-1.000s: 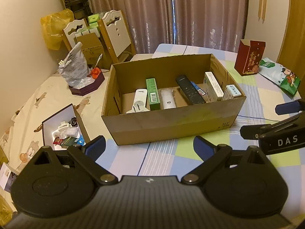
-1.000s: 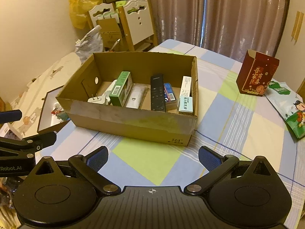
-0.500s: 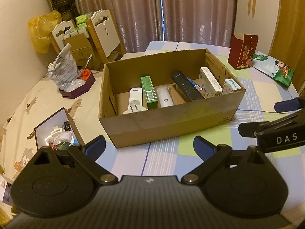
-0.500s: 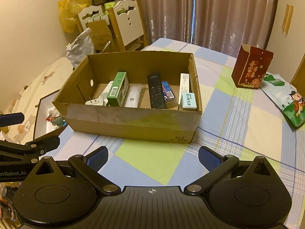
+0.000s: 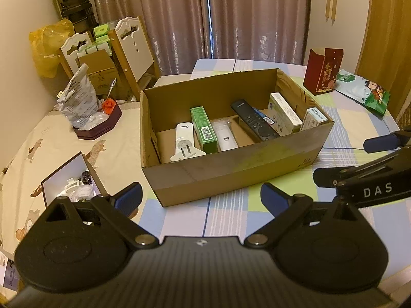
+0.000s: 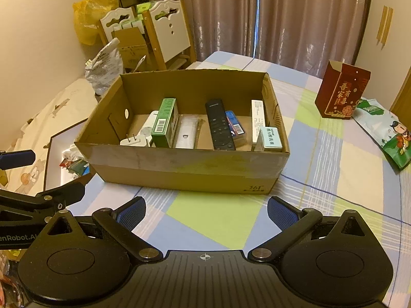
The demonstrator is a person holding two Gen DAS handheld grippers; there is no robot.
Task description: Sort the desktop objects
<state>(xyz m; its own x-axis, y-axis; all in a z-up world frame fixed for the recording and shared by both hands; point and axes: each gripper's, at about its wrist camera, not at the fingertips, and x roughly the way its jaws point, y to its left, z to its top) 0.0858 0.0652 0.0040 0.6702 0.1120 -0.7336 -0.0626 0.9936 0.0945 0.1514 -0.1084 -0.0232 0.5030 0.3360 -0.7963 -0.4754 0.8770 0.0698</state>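
Note:
An open cardboard box (image 5: 231, 169) (image 6: 179, 164) stands on the checked tablecloth. Inside lie a white plug adapter (image 5: 183, 143) (image 6: 136, 140), a green carton (image 5: 204, 129) (image 6: 164, 123), a white wrapped device (image 5: 224, 138) (image 6: 186, 132), a black remote (image 5: 253, 119) (image 6: 219, 125), a blue packet (image 6: 235, 125) and white medicine boxes (image 5: 283, 113) (image 6: 268, 140). My left gripper (image 5: 200, 200) and right gripper (image 6: 204, 211) both hover open and empty, short of the box's near wall.
A red paper box (image 5: 322, 71) (image 6: 340, 93) and a green snack bag (image 5: 364, 91) (image 6: 385, 131) lie to the right. To the left sit an open white-lined box (image 5: 69, 184), a dark tray with a plastic bag (image 5: 87, 110), chairs (image 6: 167, 30) and a yellow bag (image 5: 43, 48).
Both grippers have drawn back and risen a little, so the cardboard box looks slightly farther and sits more central in view. Nothing was grasped or released.

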